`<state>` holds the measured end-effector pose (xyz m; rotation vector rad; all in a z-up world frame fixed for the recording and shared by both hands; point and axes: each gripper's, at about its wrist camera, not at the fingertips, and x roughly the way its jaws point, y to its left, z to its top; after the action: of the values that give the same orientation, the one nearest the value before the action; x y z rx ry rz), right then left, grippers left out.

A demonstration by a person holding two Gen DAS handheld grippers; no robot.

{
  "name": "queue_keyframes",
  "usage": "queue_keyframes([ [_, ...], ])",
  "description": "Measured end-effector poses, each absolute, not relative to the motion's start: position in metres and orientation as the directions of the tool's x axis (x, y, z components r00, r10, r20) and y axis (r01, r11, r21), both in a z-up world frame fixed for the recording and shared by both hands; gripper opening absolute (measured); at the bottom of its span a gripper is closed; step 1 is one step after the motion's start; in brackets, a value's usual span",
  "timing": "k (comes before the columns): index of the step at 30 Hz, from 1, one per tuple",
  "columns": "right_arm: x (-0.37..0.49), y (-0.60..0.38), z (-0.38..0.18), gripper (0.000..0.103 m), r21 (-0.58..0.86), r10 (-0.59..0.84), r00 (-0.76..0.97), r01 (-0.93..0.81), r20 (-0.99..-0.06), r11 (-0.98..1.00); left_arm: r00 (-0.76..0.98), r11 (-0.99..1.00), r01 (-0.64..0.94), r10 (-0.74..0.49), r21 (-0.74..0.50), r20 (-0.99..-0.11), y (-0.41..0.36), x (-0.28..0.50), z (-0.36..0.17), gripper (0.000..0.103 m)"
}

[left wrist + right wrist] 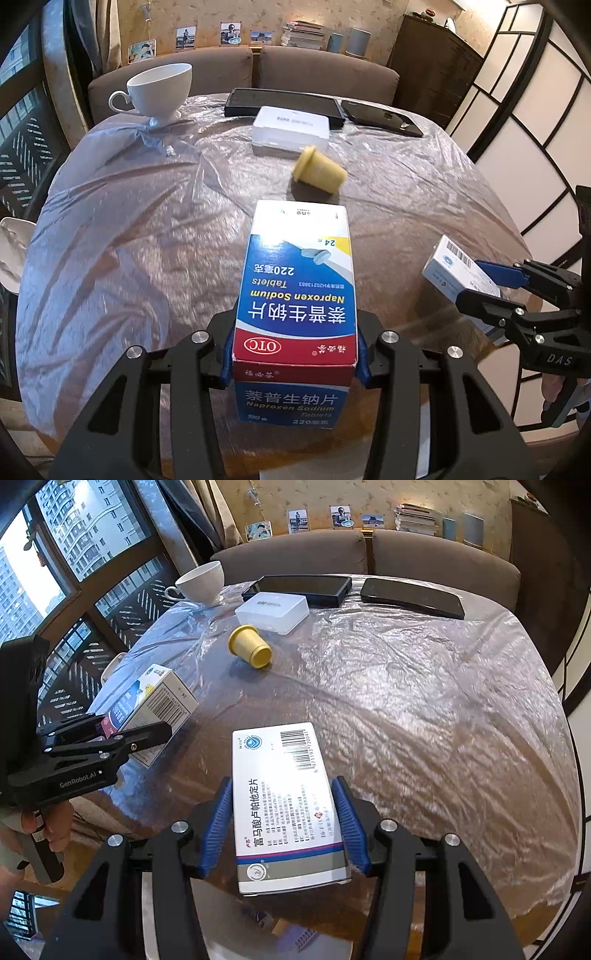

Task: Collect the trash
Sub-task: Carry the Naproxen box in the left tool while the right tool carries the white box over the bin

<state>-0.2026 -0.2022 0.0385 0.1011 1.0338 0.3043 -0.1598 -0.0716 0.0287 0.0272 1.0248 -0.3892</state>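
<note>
While both hands hung above the film-covered worktop, left gripper fingers were clamped on the blue Naproxen box; right gripper fingers gripped the white medicine box; yellow cup lay tipped beyond

Blue-red medicine box: printed cardboard, slight sheen. White medicine box: smooth coated card. Table: wood-look top under crinkled, glossy clear plastic film. Yellow cup: matt plastic. White teacup: glazed ceramic, shiny. White case: frosted plastic. Sofa: brown matt cloth. Gripper frames: matt black plastic, shiny metal screws, ribbed blue pads.
</note>
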Motion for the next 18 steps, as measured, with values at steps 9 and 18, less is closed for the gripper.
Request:
queue_keyframes([
  [9, -0.234, -0.195, 0.040, 0.053, 0.216, 0.295, 0.469, -0.215, -0.833, 0.952, 0.446, 0.920, 0.360, -0.314, -0.153, -0.839, -0.075, -0.192, 0.031, 0.048],
  [18, -0.262, -0.191, 0.043, 0.053, 0.210, 0.297, 0.456, -0.233, -0.839, 0.950, 0.422, 0.910, 0.387, -0.321, -0.152, -0.848, -0.075, -0.219, 0.030, 0.048],
])
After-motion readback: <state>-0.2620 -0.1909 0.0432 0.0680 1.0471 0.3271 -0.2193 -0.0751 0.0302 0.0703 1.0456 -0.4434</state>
